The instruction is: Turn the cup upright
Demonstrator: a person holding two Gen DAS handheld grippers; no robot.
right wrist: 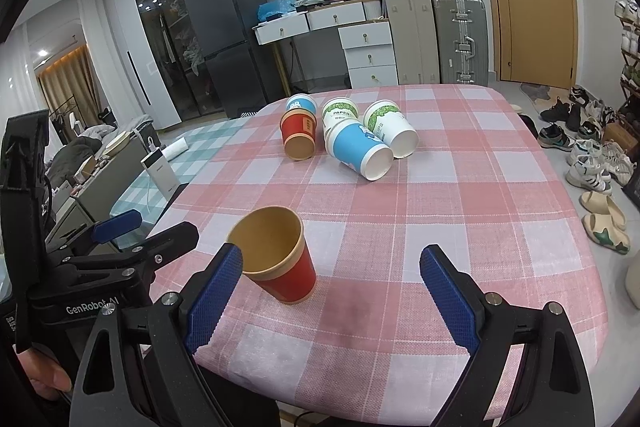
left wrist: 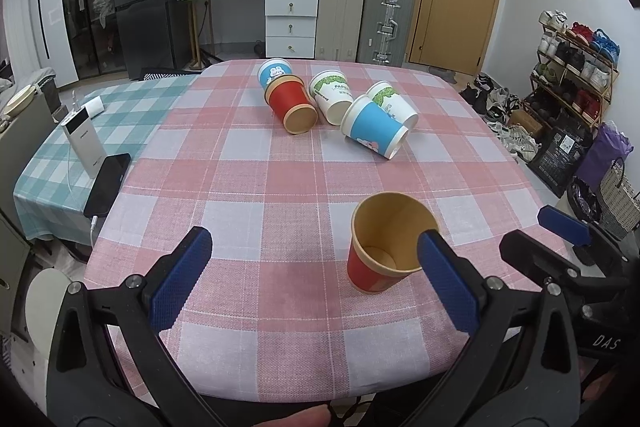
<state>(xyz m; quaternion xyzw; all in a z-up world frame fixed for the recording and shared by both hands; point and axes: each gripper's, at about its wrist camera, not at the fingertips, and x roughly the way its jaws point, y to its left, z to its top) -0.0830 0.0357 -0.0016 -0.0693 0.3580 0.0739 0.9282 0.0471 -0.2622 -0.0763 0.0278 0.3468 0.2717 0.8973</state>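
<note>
A red paper cup stands upright, mouth up, near the table's front edge; it also shows in the right wrist view. My left gripper is open and empty, the cup beside its right finger. My right gripper is open and empty, the cup just inside its left finger. Farther back several cups lie on their sides: a red one, a blue one, two white-green ones and a blue one behind.
The table has a pink checked cloth. At the left lie a white power bank and a black phone on a teal cloth. Shoes and a shoe rack stand at the right.
</note>
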